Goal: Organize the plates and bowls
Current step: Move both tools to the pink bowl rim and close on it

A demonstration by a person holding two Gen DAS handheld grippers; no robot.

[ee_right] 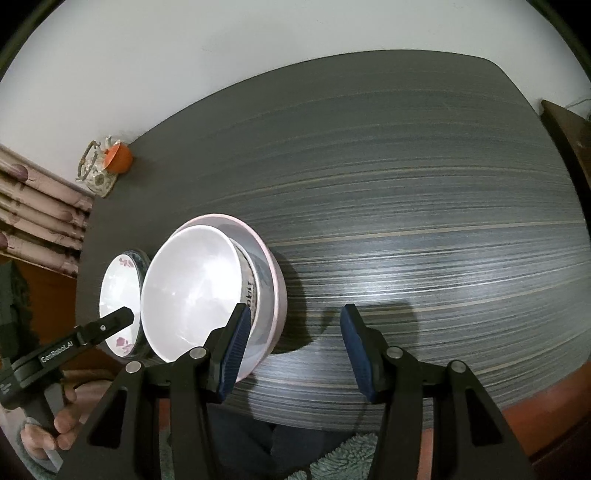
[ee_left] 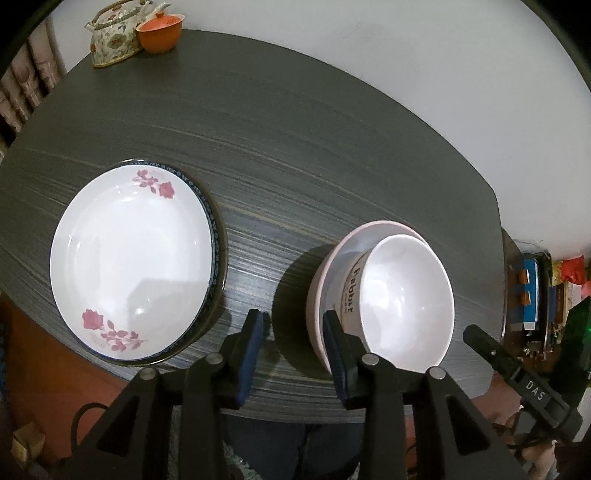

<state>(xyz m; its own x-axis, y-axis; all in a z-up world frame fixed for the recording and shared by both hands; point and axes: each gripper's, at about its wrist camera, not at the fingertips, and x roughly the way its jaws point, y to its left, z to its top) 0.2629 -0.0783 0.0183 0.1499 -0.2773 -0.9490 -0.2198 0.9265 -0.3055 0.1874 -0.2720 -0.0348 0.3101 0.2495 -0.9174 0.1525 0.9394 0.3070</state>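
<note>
A white rose-patterned plate lies on a blue-rimmed plate at the table's near left. To its right a white bowl with lettering sits nested in a wider pink bowl. My left gripper is open over bare table between the plates and the bowls, its right pad beside the pink bowl's left rim. My right gripper is open just right of the white bowl and pink bowl, with only table between its pads. The rose plate shows behind them.
A floral teapot and an orange lidded cup stand at the far left corner of the dark striped table. A cluttered shelf is off the right edge. A hand holds the left gripper.
</note>
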